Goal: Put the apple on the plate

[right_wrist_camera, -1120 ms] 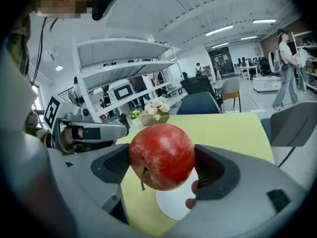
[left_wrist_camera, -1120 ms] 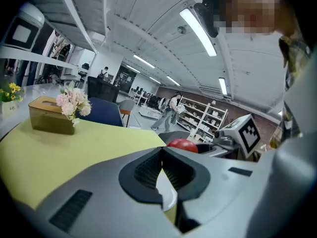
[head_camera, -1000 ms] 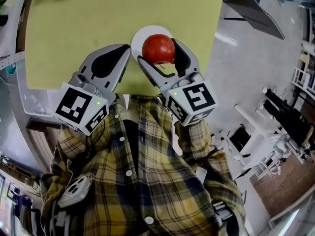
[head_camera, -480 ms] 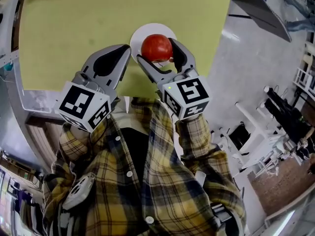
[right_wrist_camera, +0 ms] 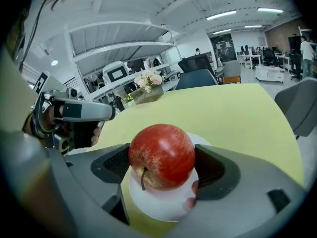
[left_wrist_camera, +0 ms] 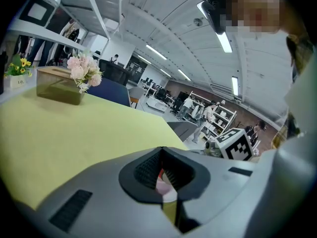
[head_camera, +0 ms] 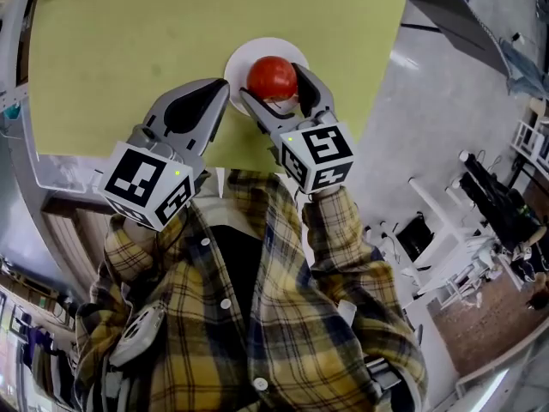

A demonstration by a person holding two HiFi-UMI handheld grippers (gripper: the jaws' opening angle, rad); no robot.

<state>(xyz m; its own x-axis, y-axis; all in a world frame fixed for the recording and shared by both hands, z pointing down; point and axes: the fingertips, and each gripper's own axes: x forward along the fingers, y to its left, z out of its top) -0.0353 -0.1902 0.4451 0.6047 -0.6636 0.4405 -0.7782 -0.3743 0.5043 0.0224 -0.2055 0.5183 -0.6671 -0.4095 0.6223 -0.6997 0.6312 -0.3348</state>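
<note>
A red apple point(head_camera: 272, 77) point(right_wrist_camera: 161, 156) is held between the jaws of my right gripper point(head_camera: 275, 87) point(right_wrist_camera: 162, 163), which is shut on it. It hangs just over a small round white plate point(head_camera: 244, 57) point(right_wrist_camera: 157, 204) on the yellow-green table point(head_camera: 171, 33); I cannot tell whether it touches the plate. My left gripper point(head_camera: 220, 99) point(left_wrist_camera: 163, 176) is shut and empty, its tips beside the plate's left edge.
A tissue box and pink flowers point(left_wrist_camera: 81, 72) stand at the far side of the table. The table's near edge point(head_camera: 86, 154) is right at the person's plaid shirt. Grey floor, a chair point(head_camera: 446, 15) and equipment racks lie to the right.
The right gripper has carried the apple slightly forward and down over the plate. The left gripper has stayed put.
</note>
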